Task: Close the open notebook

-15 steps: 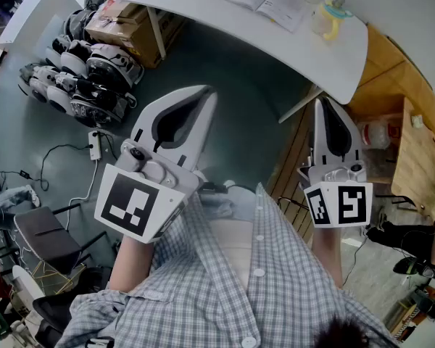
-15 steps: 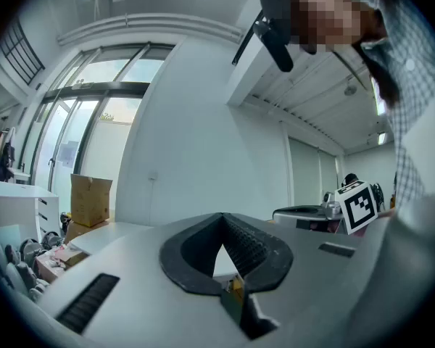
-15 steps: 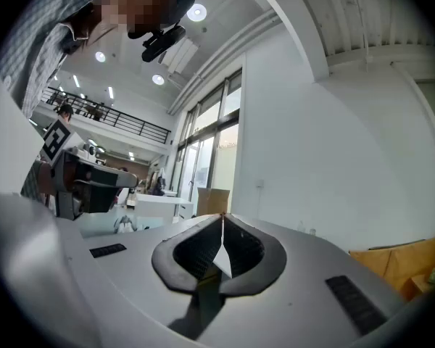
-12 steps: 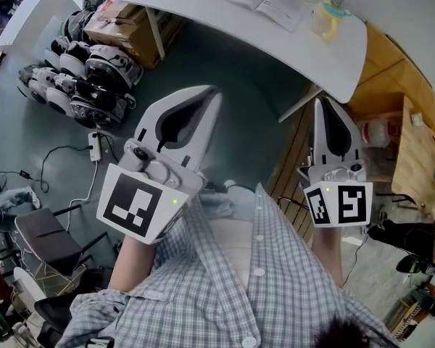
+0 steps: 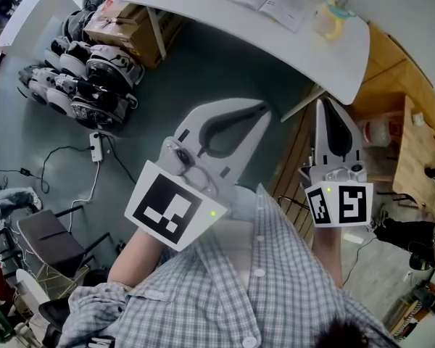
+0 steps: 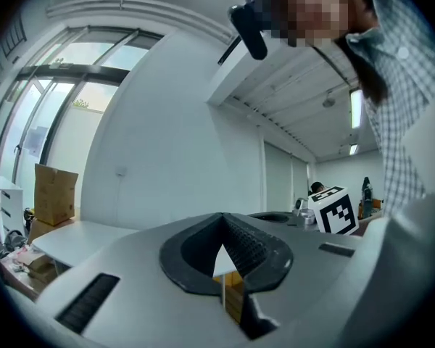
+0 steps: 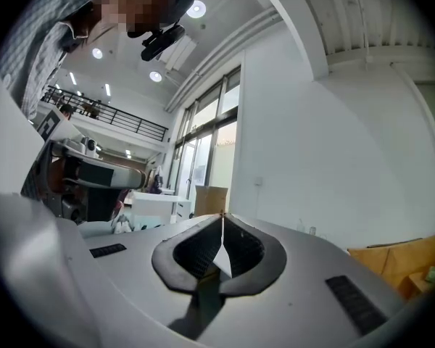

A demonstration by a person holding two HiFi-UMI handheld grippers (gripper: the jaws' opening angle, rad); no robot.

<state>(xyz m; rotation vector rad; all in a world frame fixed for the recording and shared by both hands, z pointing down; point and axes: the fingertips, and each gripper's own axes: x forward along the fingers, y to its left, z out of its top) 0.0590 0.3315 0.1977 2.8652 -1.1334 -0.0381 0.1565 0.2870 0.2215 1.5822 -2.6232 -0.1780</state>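
Note:
The open notebook (image 5: pixel 270 0) lies spread flat on the white table (image 5: pixel 203 13) at the top of the head view, far ahead of both grippers. My left gripper (image 5: pixel 263 106) is held in front of the person's checked shirt, pointing up and to the right, its jaws shut with nothing between them. My right gripper (image 5: pixel 322 101) sits beside it, below the table's near right corner, and is also shut and empty. In the left gripper view the left gripper (image 6: pixel 221 217) has its pads together, as does the right gripper (image 7: pixel 222 216) in its own view. Neither gripper view shows the notebook.
A yellow and teal cup (image 5: pixel 331 11) stands on the table right of the notebook. Cardboard boxes (image 5: pixel 123 22) and a row of black-and-white devices (image 5: pixel 80 78) lie on the floor at left. A power strip (image 5: pixel 96 145), a chair (image 5: pixel 47 239) and wooden furniture (image 5: pixel 417 147) surround the person.
My left gripper has swung to the right and turned so it points further right. The right gripper has stayed where it was, and the notebook has not moved.

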